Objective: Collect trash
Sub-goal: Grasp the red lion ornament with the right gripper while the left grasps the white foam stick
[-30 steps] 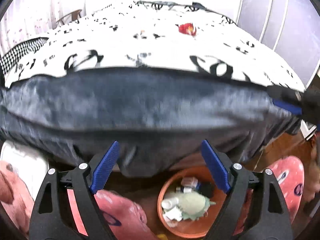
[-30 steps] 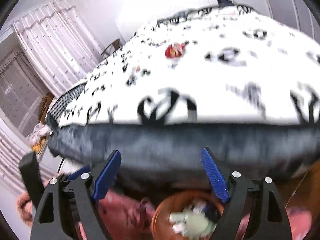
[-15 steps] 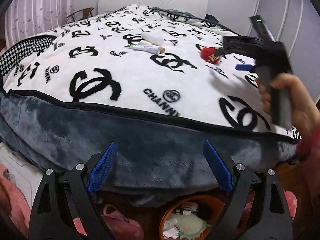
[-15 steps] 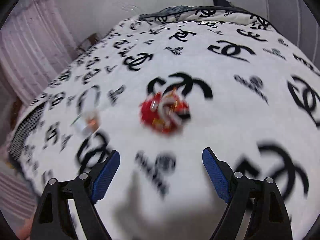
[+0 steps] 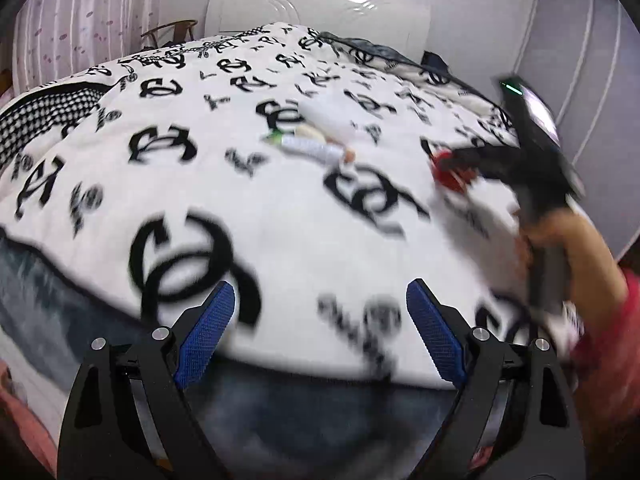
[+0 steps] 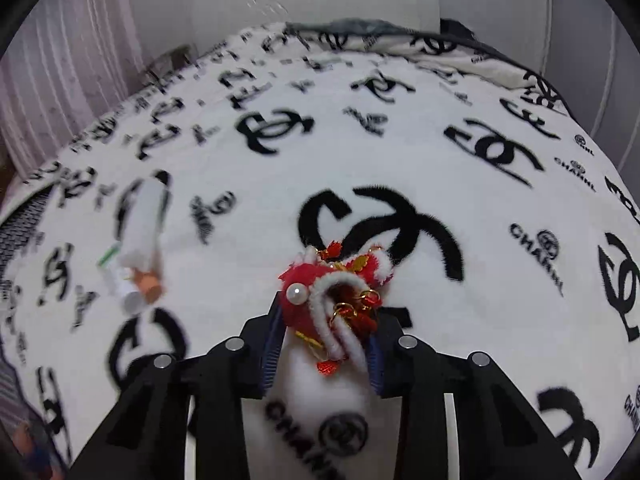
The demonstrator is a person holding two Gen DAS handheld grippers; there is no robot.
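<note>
red ornament (image 6: 334,308) with white trim lay on the logo-print bed blanket (image 6: 460,168), between the right gripper (image 6: 324,344) jaws, which were closing on it. left gripper (image 5: 320,320) jaws stood wide, holding nothing. white tubes (image 6: 138,248) lay well left of it.

Bed w/ logo-print blanket (image 6: 400,168), white headboard (image 5: 320,12), wooden chair (image 5: 172,34) behind.

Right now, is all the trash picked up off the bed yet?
Not yet. The right gripper is closing its jaws around the red fuzzy ornament, which lies between them on the blanket. The left gripper is open and empty. The white tubes are left lying on the bed. No bin shows in these views, so nothing looks finished.
</note>
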